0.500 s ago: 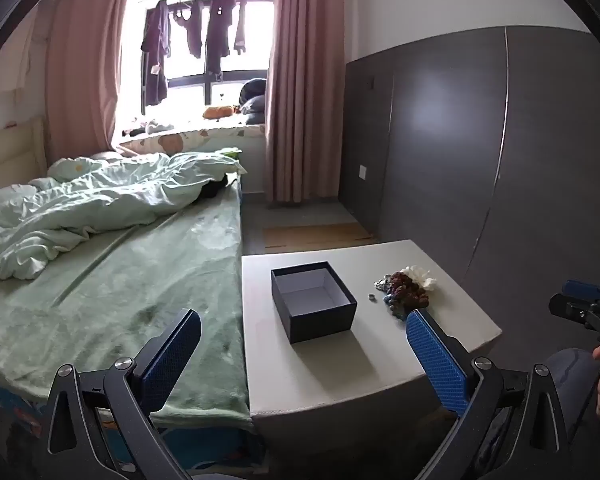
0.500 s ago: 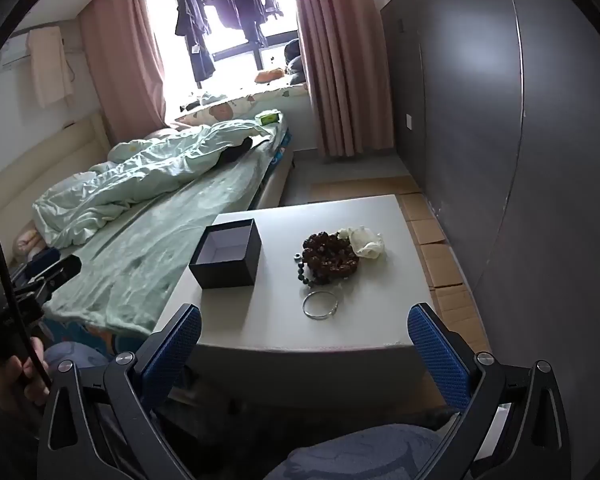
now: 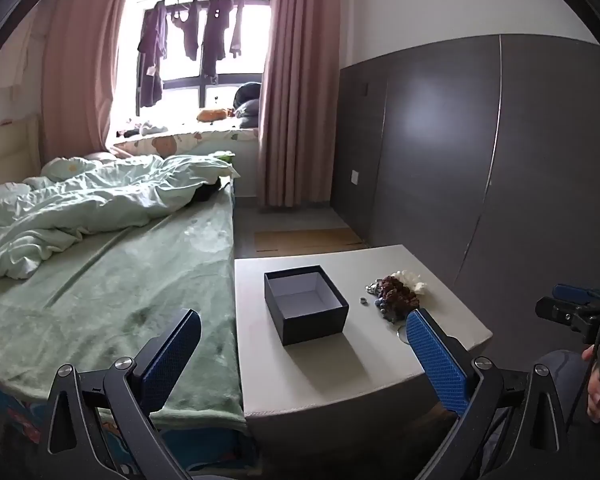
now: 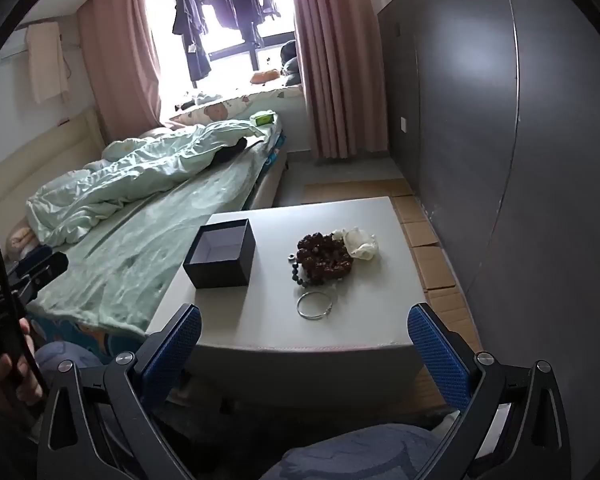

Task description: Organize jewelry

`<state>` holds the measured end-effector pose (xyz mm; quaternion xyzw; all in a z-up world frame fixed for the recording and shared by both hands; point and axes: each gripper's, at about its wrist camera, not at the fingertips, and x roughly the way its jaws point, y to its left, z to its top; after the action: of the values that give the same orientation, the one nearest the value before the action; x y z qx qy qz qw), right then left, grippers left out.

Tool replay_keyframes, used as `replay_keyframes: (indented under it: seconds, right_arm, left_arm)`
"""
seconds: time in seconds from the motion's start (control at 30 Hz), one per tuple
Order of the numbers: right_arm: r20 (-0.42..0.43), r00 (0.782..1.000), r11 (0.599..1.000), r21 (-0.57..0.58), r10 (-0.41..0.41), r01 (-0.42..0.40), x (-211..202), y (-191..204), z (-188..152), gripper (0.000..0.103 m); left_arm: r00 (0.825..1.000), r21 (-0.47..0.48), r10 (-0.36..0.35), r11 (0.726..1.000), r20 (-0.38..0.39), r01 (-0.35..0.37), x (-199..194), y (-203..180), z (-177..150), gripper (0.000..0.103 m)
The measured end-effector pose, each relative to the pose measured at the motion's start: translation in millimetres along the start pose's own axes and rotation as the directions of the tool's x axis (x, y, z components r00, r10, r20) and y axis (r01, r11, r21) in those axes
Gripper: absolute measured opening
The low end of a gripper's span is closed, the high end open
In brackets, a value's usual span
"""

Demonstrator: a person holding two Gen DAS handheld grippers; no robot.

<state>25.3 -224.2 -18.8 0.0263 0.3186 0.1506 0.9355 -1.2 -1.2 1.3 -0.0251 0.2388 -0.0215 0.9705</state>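
Note:
An open, empty dark box [image 3: 306,304] [image 4: 222,254] stands on a low white table [image 3: 320,376] [image 4: 284,328]. To its right lies a pile of jewelry: a dark red bead bracelet [image 3: 398,298] [image 4: 324,260], a white flower-like piece [image 3: 412,282] [image 4: 360,244], dark green beads [image 4: 296,272], a small ring [image 3: 363,301] and a silver bangle [image 4: 315,306]. My left gripper [image 3: 304,350] is open and empty, held back over the table's near edge. My right gripper [image 4: 304,344] is open and empty in front of the table's near edge, below the bangle.
A bed with a green blanket [image 3: 100,288] [image 4: 140,248] adjoins the table's left side. A dark panelled wall [image 3: 500,180] [image 4: 500,140] runs along the right. Cardboard sheets [image 4: 428,240] lie on the floor between the table and the wall. The person's knee [image 4: 360,456] shows below.
Both grippers have shifted only slightly relative to the table. Both stay open and empty. Nothing on the table has moved.

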Motion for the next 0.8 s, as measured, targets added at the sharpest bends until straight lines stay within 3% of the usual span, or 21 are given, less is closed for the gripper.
replay_keyframes:
  seconds: [0.8]
  right_arm:
    - [-0.003, 1.0, 1.0, -0.005, 0.002, -0.002, 0.2, 2.1, -0.5, 0.103]
  left_arm:
    - [1.0, 0.008, 0.005, 1.0, 0.009, -0.005, -6.0, 2.6, -2.6, 0.103]
